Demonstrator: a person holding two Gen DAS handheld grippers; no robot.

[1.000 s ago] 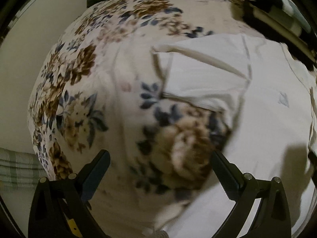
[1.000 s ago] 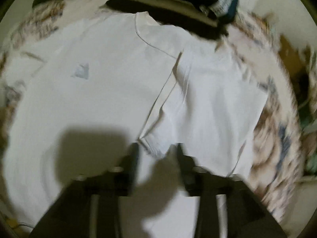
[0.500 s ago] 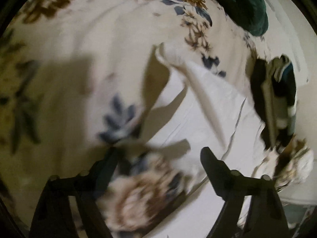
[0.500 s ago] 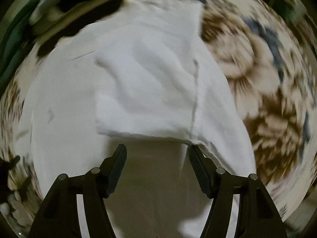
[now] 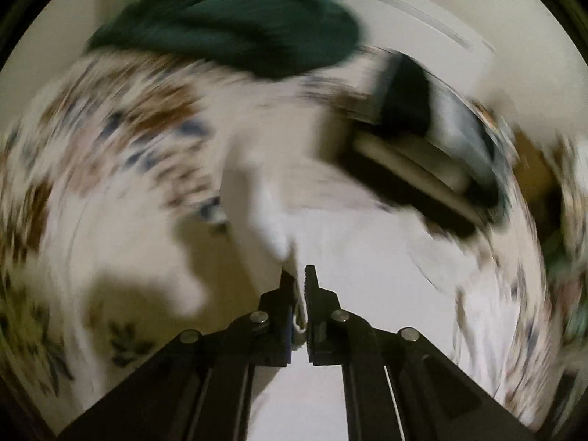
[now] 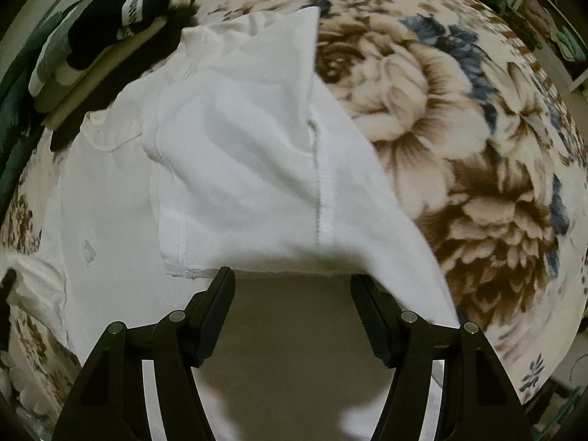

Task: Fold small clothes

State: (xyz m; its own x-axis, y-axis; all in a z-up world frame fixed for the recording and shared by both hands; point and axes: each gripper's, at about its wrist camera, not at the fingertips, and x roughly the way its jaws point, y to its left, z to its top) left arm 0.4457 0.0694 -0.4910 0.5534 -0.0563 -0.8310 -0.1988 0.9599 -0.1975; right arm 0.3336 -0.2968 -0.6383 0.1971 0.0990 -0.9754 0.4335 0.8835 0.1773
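Left gripper [image 5: 300, 275]: jaws pressed almost together, pinching a thin fold of the white T-shirt [image 5: 367, 257]; the cloth runs down between the two fingers [image 5: 286, 294]. The left wrist view is heavily motion-blurred, so only coarse shapes can be trusted there. Beyond the pinched fold the shirt rises in a narrow ridge, then spreads flat toward the right.

Right gripper [image 6: 292, 290]: jaws spread wide, nothing between them. The fingertips sit just at the hem edge of the folded-over sleeve [image 6: 239, 169] (contact with the cloth cannot be confirmed).

Shirt position, right wrist view: the white T-shirt [image 6: 110, 202] lies flat on the floral blanket [image 6: 459, 128], filling the left and centre of the view. One sleeve and side panel are turned inward over the body; seam stitching is visible down the panel. A small pale mark [image 6: 88, 251] sits on the chest; it is too small to read as lettering or a logo.

At the far edge of the blanket, a stack of folded clothes [image 6: 110, 22], dark fabric on top with a white band carrying print, illegible. A dark green cushion [image 5: 228, 25] appears behind it in the left wrist view, probably a pillow or a rolled blanket; blur prevents certainty.
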